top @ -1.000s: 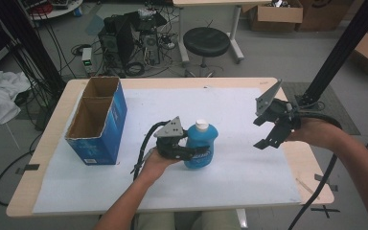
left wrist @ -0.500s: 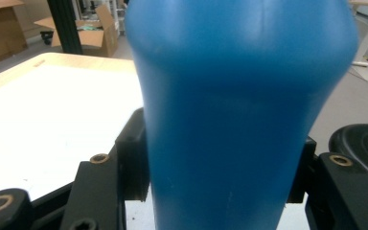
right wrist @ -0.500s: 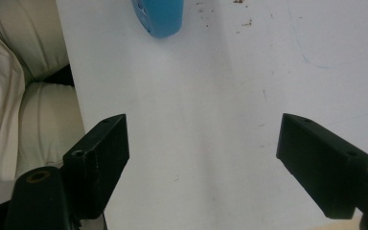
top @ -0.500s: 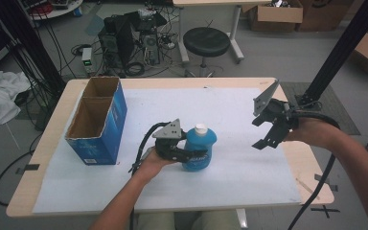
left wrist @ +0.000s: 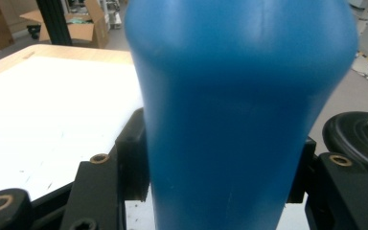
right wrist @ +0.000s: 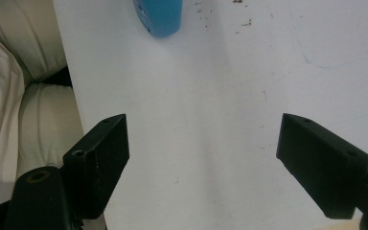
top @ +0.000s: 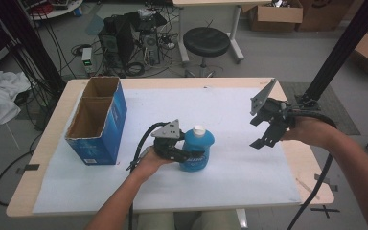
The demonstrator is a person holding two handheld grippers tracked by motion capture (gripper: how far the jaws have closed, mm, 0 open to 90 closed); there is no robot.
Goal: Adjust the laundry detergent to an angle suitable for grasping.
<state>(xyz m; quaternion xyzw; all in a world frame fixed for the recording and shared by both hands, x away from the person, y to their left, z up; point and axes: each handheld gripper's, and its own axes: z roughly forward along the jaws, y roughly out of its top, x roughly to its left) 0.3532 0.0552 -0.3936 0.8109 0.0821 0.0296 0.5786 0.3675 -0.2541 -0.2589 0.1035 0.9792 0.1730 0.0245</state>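
A blue bottle [top: 199,149] with a white cap [top: 199,130] stands upright near the middle of the white sheet. My left gripper [top: 188,155] comes at it from the left and is shut on its body. In the left gripper view the bottle [left wrist: 235,110] sits between both black pads [left wrist: 133,158], which press on its sides. My right gripper [top: 259,132] hangs above the right part of the table, open and with nothing in it. In the right gripper view its jaws [right wrist: 203,158] stand wide over bare sheet, with the bottle's base [right wrist: 160,17] far off at the top.
An open blue cardboard box [top: 98,122] with two compartments stands at the table's left. The wooden table edge [top: 316,191] rings the white sheet. A black post [top: 338,52] rises behind the right corner, and a stool [top: 206,43] stands beyond the far edge.
The left gripper and the bottle have shifted very slightly to the left. The right gripper has stayed where it was.
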